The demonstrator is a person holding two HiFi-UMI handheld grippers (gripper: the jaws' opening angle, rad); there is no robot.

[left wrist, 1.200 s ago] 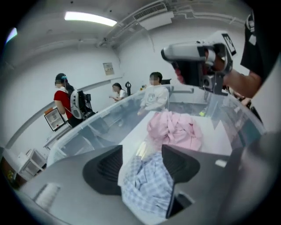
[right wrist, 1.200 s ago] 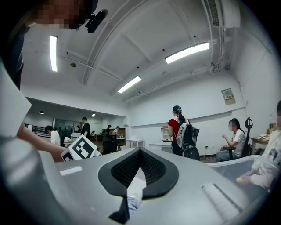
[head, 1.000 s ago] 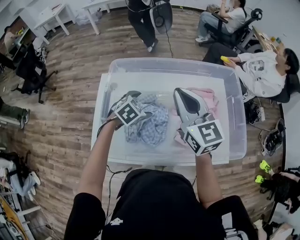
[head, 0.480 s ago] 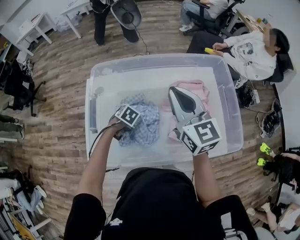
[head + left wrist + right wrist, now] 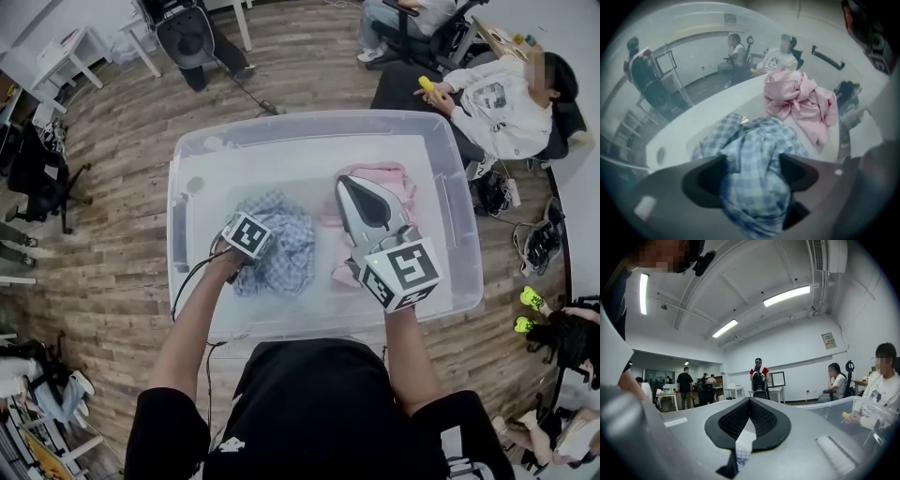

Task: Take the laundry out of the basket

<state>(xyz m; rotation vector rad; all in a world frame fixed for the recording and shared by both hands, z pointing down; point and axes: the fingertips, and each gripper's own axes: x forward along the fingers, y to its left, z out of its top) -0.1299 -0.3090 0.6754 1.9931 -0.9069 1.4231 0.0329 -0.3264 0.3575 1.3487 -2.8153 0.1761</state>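
Note:
A clear plastic basket [image 5: 309, 122] holds a blue checked garment [image 5: 286, 248] on the left and a pink garment [image 5: 405, 180] on the right. My left gripper [image 5: 251, 255] points steeply down into the basket. Its jaws have just been closing and now pinch a bunched fold of the blue checked garment [image 5: 754, 145] between the pads [image 5: 799, 171]. The pink garment [image 5: 799, 101] lies just beyond it. My right gripper [image 5: 356, 187] hovers level above the pink garment, shut with nothing held; in the right gripper view [image 5: 749, 411] its pads meet.
The basket stands on a white table [image 5: 202, 342] over wooden floor. Seated people [image 5: 497, 94] are at the back right, and an office chair [image 5: 187, 33] stands at the back left. A black cable [image 5: 187, 281] hangs from my left hand.
My left gripper has dropped down into the basket onto the blue checked garment and its jaws have narrowed around the cloth. My right gripper has shifted a little and stays shut.

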